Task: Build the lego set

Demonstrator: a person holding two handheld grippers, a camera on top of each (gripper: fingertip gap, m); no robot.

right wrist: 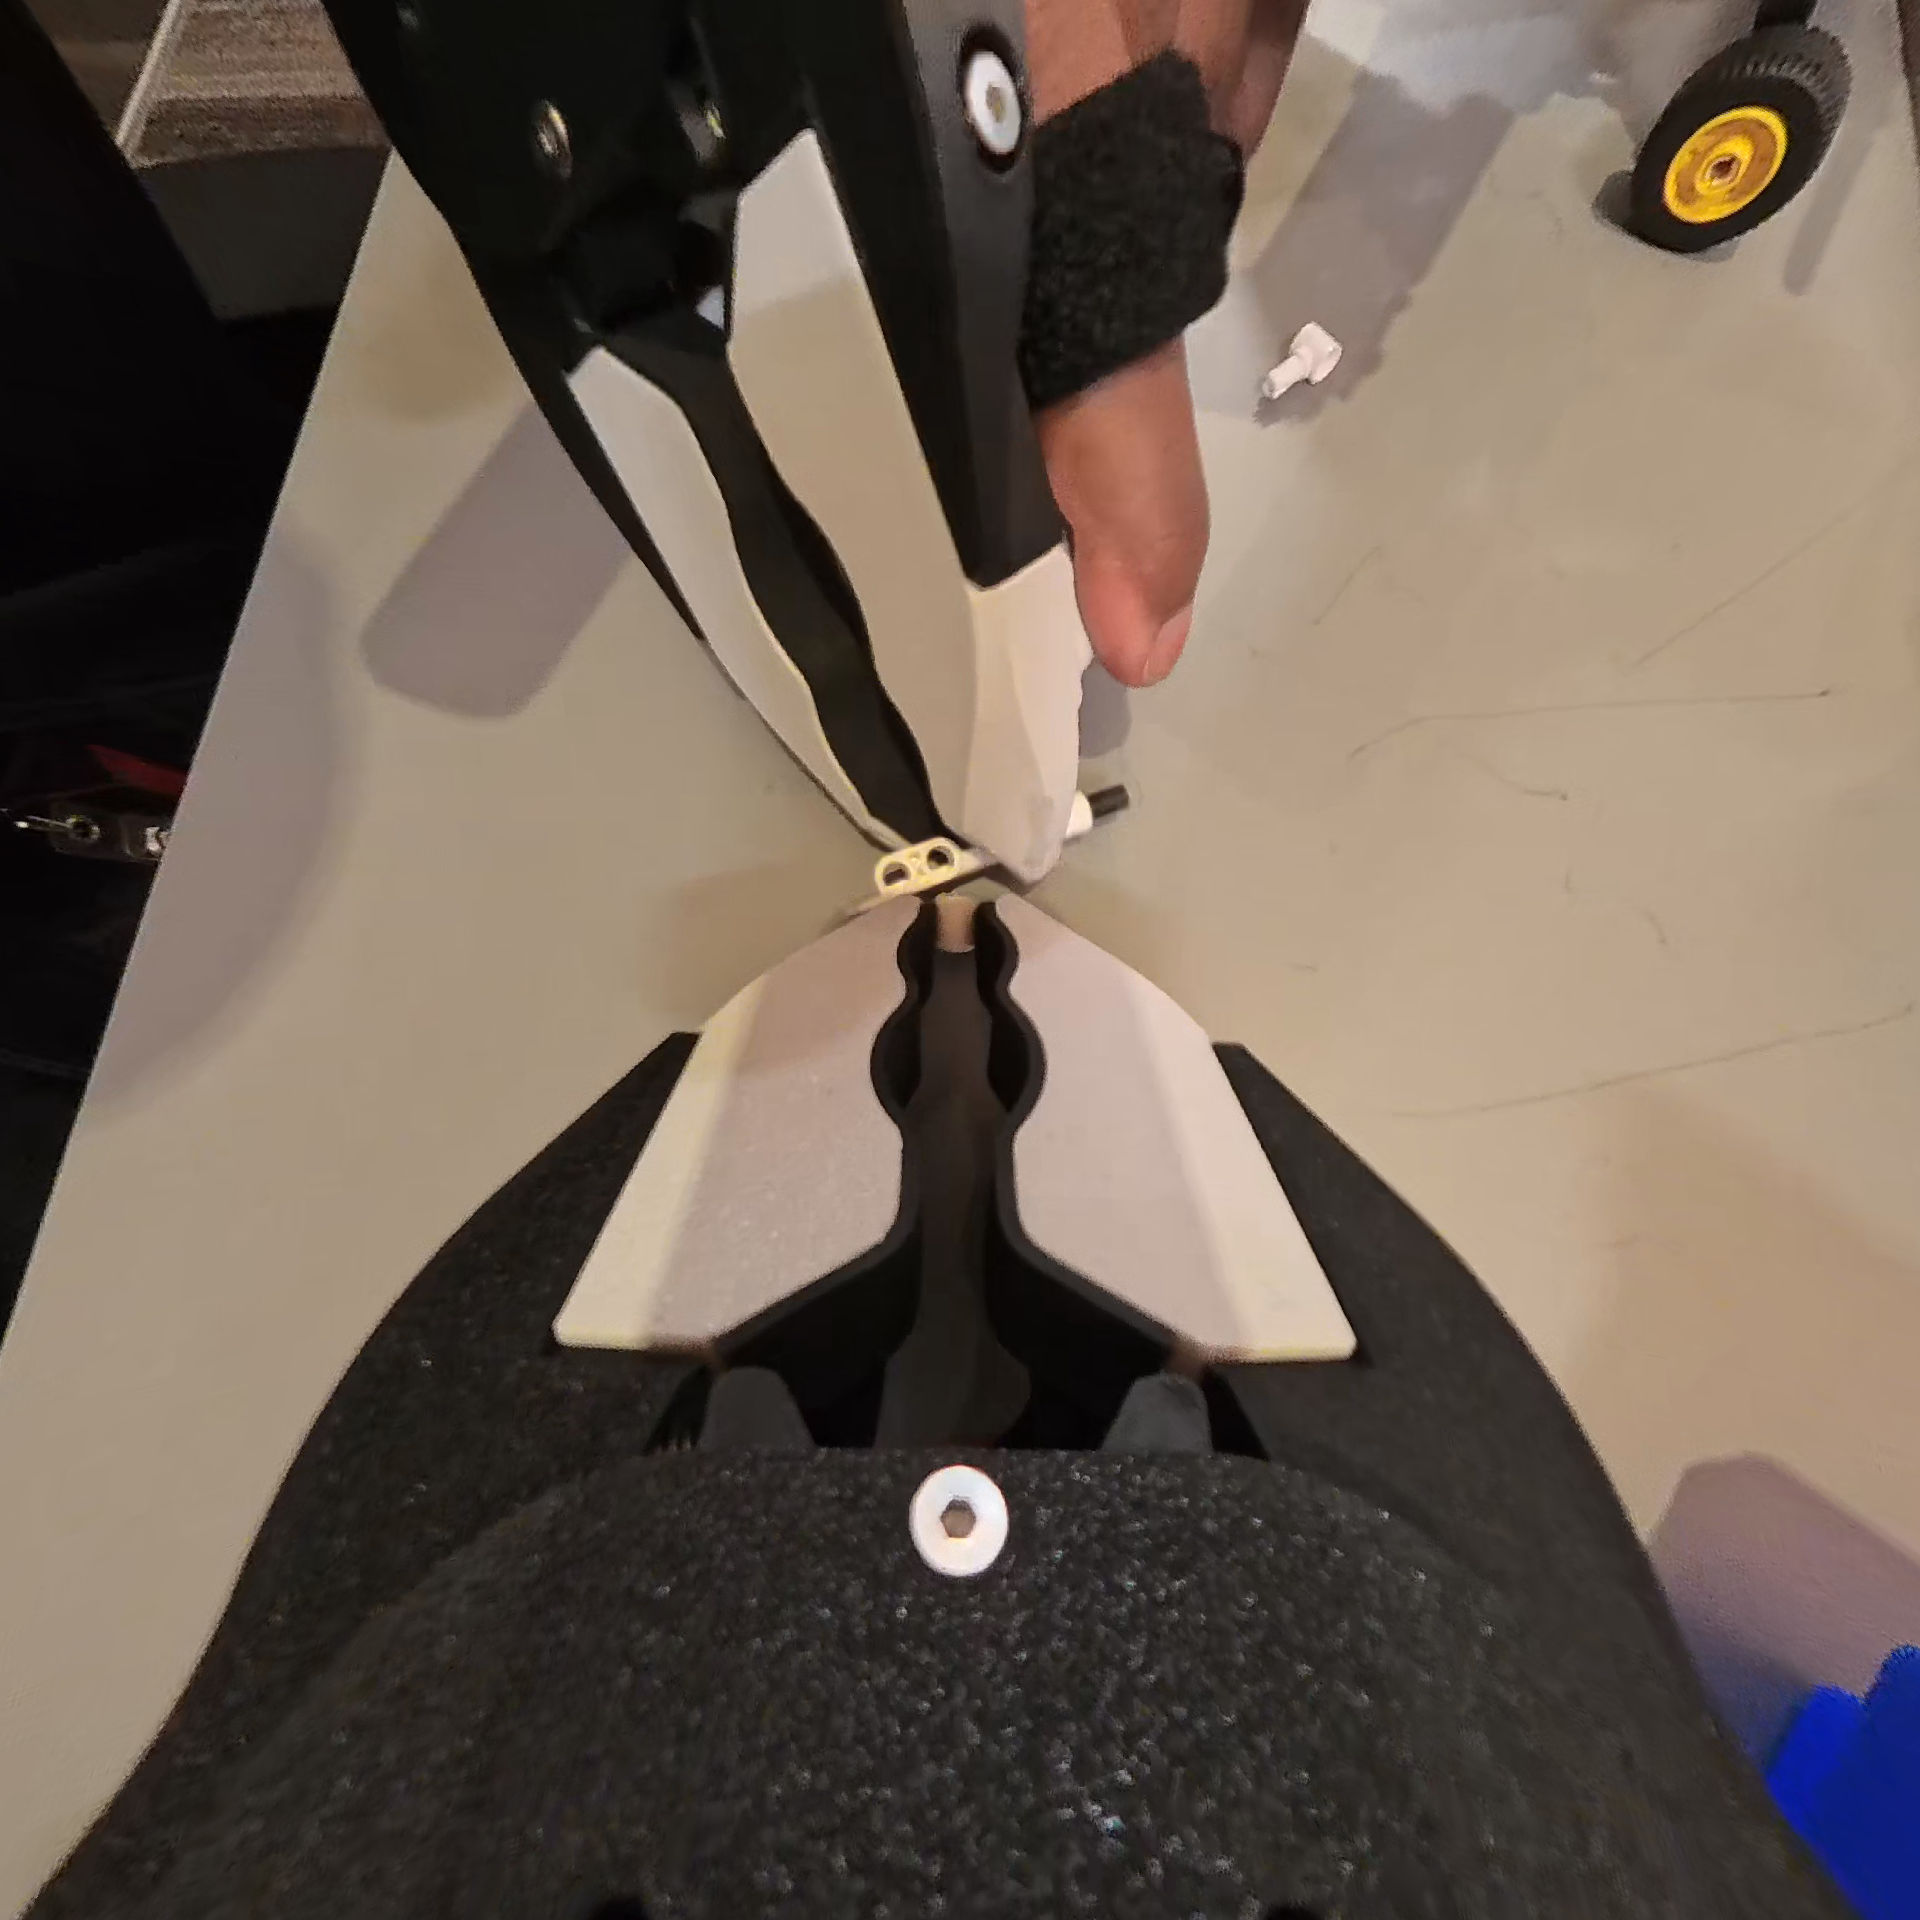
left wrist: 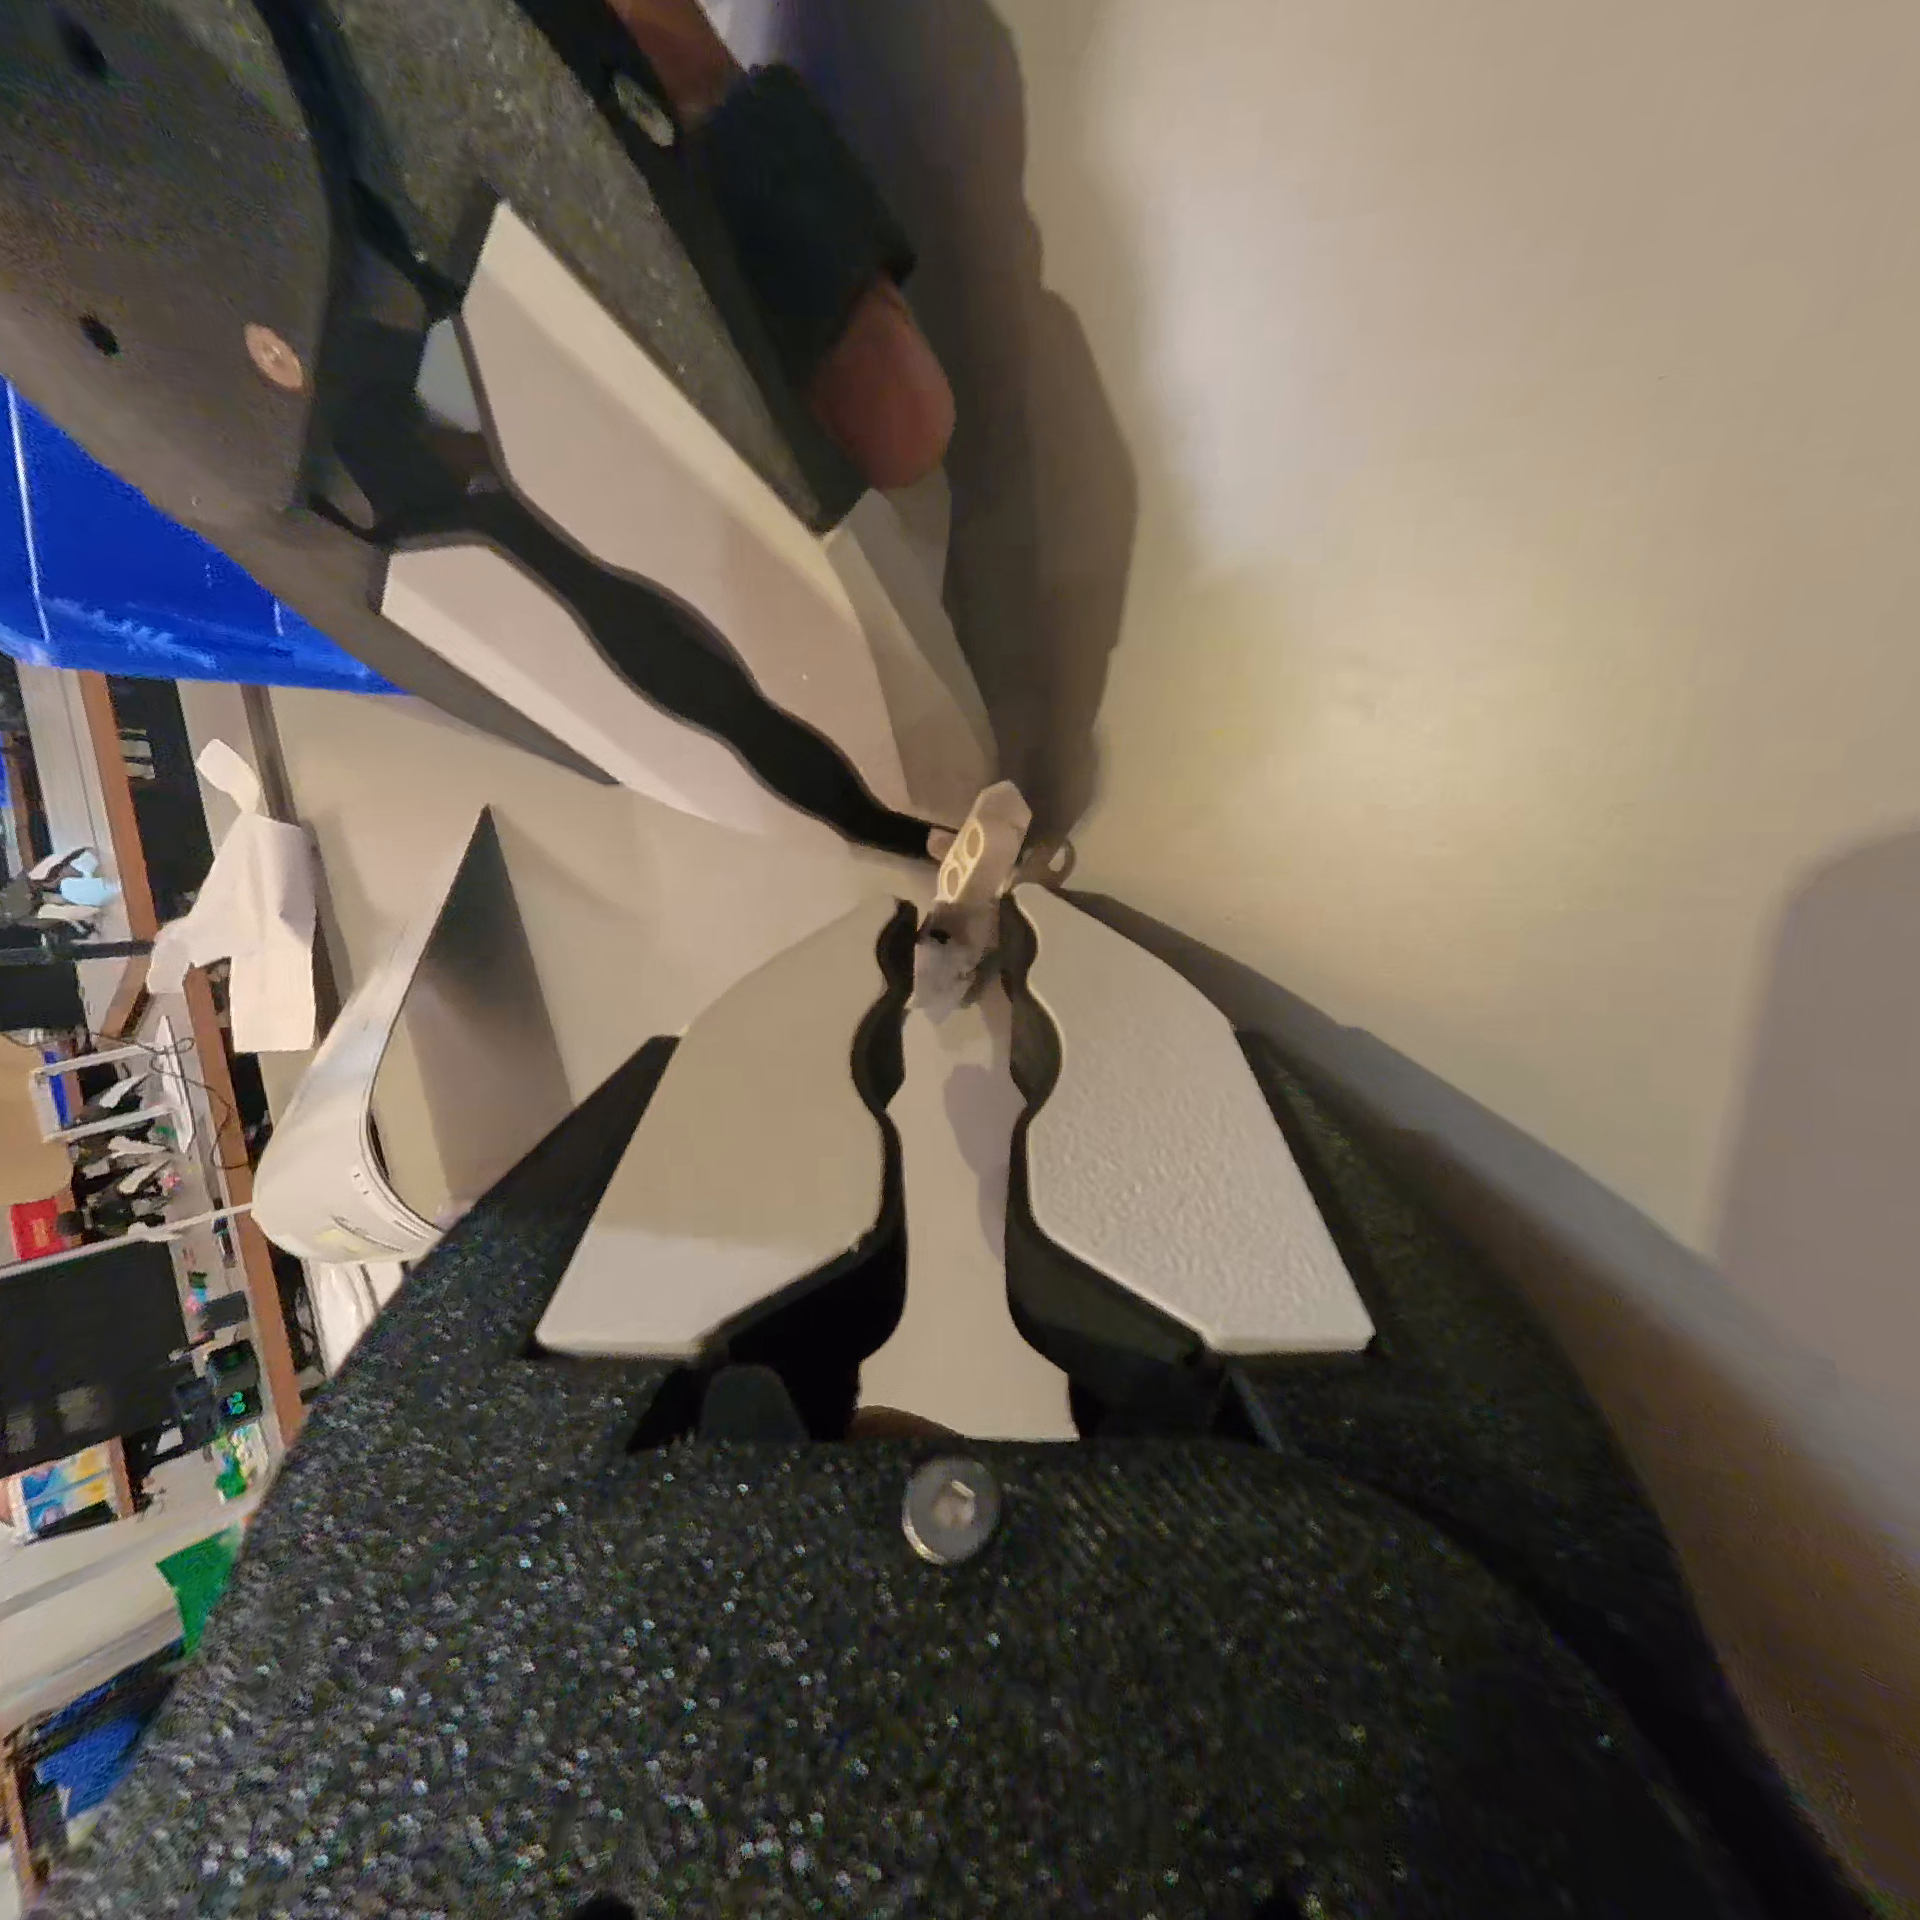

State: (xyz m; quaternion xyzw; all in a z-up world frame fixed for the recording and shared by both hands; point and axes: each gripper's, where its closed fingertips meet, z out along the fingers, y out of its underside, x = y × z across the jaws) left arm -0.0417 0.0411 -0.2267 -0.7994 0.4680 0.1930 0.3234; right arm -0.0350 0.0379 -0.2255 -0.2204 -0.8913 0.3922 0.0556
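Note:
In the left wrist view my left gripper (left wrist: 954,930) is shut on a small grey part (left wrist: 948,961). A pale two-hole connector (left wrist: 975,854) sits at the far end of that part. My right gripper (left wrist: 935,834) comes in from the upper left, its tips right at the connector. In the right wrist view my right gripper (right wrist: 954,916) is shut on a short beige peg (right wrist: 954,930). The peg points at the two-hole connector (right wrist: 914,865), which sits at the tips of the left gripper (right wrist: 961,847). Both grippers are held close above the beige table (right wrist: 1455,935).
On the table lie a white-and-black pin (right wrist: 1099,808), a small white piece (right wrist: 1301,374) and a black wheel with a yellow hub (right wrist: 1725,145). Something blue (right wrist: 1860,1766) is at the lower right. A blue bin (left wrist: 104,540) and a white curved object (left wrist: 343,1143) show at the left.

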